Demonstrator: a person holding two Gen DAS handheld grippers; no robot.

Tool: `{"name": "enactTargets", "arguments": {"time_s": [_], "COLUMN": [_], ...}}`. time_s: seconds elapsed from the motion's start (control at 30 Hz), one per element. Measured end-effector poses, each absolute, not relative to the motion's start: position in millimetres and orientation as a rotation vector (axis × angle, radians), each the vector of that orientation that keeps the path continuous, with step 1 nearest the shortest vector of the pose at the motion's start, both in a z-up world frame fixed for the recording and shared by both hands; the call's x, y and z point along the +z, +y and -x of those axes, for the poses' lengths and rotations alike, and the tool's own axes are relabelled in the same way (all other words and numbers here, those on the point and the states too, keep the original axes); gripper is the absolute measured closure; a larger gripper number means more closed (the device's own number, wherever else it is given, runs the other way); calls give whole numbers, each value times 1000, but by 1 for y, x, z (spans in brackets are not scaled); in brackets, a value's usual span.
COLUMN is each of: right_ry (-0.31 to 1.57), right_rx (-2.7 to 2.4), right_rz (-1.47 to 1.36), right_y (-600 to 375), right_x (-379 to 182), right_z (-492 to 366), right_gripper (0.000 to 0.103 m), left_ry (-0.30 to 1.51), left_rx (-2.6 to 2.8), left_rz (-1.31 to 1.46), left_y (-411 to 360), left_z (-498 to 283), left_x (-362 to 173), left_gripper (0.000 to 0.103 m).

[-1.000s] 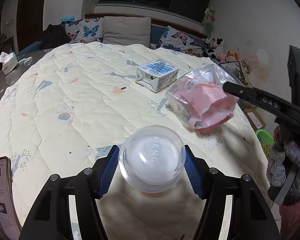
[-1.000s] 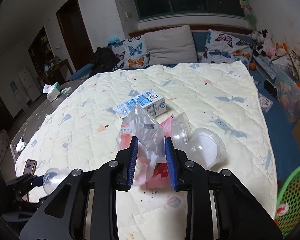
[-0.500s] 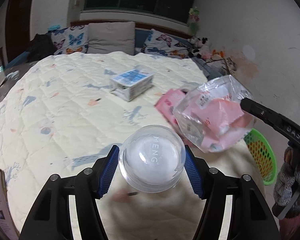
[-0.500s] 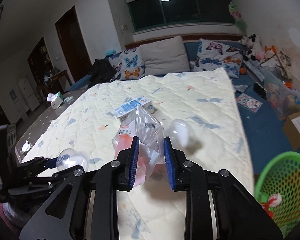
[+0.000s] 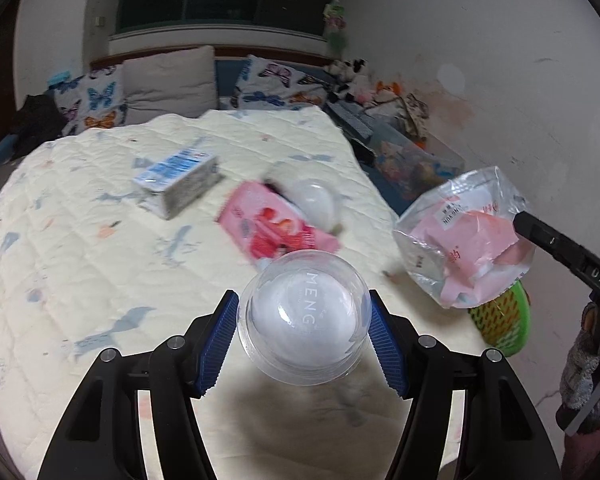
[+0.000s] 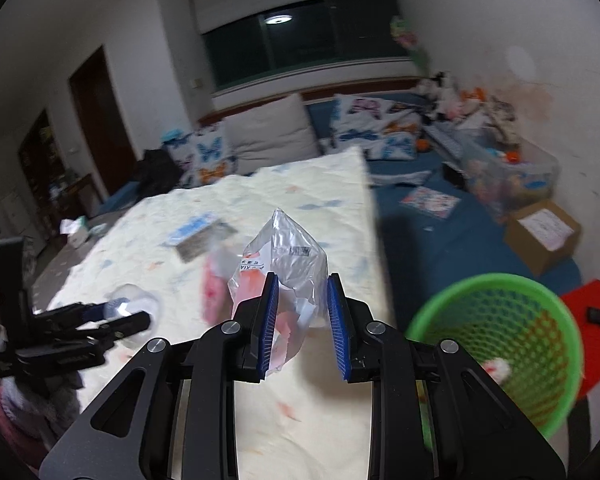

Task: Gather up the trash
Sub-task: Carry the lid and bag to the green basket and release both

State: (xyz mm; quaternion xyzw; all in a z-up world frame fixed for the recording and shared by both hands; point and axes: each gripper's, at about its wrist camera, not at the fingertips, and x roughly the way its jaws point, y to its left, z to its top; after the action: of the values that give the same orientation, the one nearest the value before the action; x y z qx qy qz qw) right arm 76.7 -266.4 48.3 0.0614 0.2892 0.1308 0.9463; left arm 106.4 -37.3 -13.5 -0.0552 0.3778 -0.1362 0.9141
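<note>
My left gripper (image 5: 302,300) is shut on a clear domed plastic cup (image 5: 304,320) and holds it above the bed's near corner. My right gripper (image 6: 300,280) is shut on a crumpled clear bag (image 6: 284,256) with pink wrappers inside, held in the air at the bed's right edge. A green mesh basket (image 6: 480,280) stands on the floor below and right of the bag, with a few scraps in it. On the quilt lie a blue-and-white carton (image 5: 176,180), a pink packet (image 5: 272,224) and another clear dome lid (image 5: 312,196).
A cream quilted bed (image 5: 80,240) fills the left, with pillows at its head. The blue floor to the right holds a cardboard box (image 6: 540,232), a clear bin of toys (image 6: 508,176) and a red stool (image 6: 596,320) beside the basket.
Both grippers have swung right towards the bed's edge, each still holding its load. The green basket has come much closer and larger in the right wrist view.
</note>
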Motion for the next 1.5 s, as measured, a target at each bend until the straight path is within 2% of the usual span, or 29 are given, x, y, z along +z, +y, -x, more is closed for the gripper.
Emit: {"name": "enactTargets", "arguments": {"time_s": [0.6, 0.77, 1.0, 1.3, 1.5], "right_ry": [707, 713, 693, 683, 680], "right_rx": [-121, -138, -149, -160, -160], "right_rz": [-167, -192, -219, -244, -253], "right_y": [-411, -424, -438, -446, -449], "right_x": [-9, -19, -17, -15, -15], "right_z": [-60, -55, -41, -26, -21], "right_gripper": [74, 63, 59, 49, 47], "left_ry": [786, 791, 829, 854, 898], "left_rx": [-503, -549, -598, -662, -679], "left_rz": [-36, -64, -73, -103, -91], "left_y": [-170, -201, -237, -280, -294], "left_z": [-123, -132, -148, -159, -166], "left_x": [-4, -4, -11, -18, -30], "left_gripper": [41, 41, 41, 41, 39]}}
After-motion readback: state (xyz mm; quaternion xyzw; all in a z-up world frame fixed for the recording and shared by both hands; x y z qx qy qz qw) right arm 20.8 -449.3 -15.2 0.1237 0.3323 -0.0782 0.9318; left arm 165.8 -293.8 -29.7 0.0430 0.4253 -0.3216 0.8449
